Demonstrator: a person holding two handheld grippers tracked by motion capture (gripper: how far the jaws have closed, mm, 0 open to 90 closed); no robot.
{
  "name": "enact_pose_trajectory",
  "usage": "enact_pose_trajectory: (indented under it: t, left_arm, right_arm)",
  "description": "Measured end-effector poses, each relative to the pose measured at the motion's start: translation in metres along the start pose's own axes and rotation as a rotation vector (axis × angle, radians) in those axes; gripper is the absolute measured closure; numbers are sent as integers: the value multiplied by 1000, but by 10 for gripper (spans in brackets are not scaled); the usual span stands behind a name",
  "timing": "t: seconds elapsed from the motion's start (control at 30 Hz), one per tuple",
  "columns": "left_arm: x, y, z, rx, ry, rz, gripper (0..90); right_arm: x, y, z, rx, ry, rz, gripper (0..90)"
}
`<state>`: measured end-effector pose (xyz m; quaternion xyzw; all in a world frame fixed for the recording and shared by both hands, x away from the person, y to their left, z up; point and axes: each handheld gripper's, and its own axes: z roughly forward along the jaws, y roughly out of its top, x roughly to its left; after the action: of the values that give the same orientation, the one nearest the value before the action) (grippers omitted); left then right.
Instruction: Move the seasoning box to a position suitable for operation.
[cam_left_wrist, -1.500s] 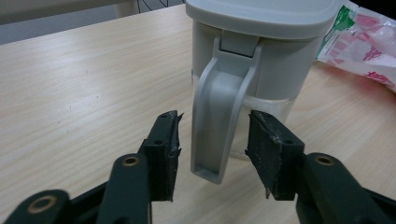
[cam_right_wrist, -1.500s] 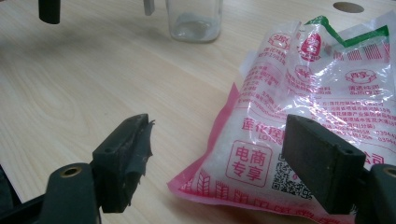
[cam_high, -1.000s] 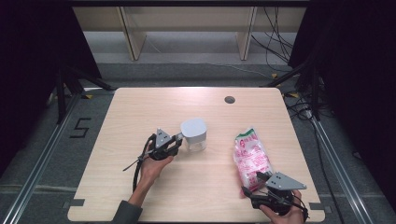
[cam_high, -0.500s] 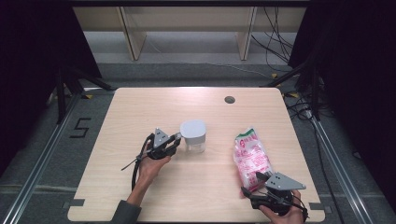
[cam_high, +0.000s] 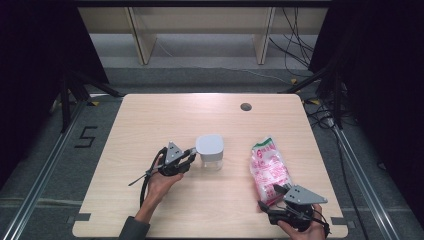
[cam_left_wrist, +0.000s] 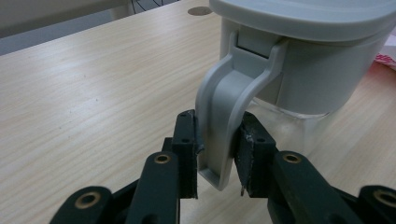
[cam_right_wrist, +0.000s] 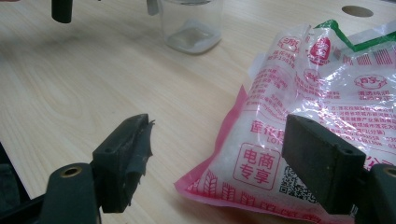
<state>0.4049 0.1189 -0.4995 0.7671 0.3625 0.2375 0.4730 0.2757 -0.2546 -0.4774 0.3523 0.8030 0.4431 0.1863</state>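
Observation:
A clear container (cam_high: 210, 152) with a grey lid (cam_left_wrist: 317, 18) stands near the table's middle. Its grey latch (cam_left_wrist: 223, 126) hangs down the side, and my left gripper (cam_high: 188, 155) is shut on that latch, one pad (cam_left_wrist: 190, 154) on each face. A pink and white printed bag (cam_high: 269, 168) lies flat at the right. My right gripper (cam_high: 272, 198) stands open at the bag's near end, its jaws set wide on either side of the bag's corner (cam_right_wrist: 243, 172), touching nothing. The container's clear base (cam_right_wrist: 191, 25) is visible far off in the right gripper view.
The wooden table (cam_high: 150, 120) has a round cable hole (cam_high: 245, 106) near its far edge. Dark frames and cables surround the table on the floor. A "5" mark (cam_high: 85, 136) lies on the floor at the left.

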Motion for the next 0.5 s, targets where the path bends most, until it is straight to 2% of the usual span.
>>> enact_pose_trajectory:
  t: [0.1,0.17,0.23,0.33,0.5]
  left_arm:
    - [-3,0,-1,4,-4,8,710]
    - [-5,1,-1,9,-8,15,710]
    - [-7,0,-1,4,-13,15,710]
    - [-9,0,-3,10,-18,27,709]
    - [-12,0,-3,13,-28,22,708]
  right_arm:
    - [0,0,1,-6,6,2,246]
    - [1,0,0,-4,-13,-5,246]
    - [0,0,1,-2,2,-6,246]
    - [1,0,0,-2,0,-2,246]
    - [1,0,0,-2,-5,2,246]
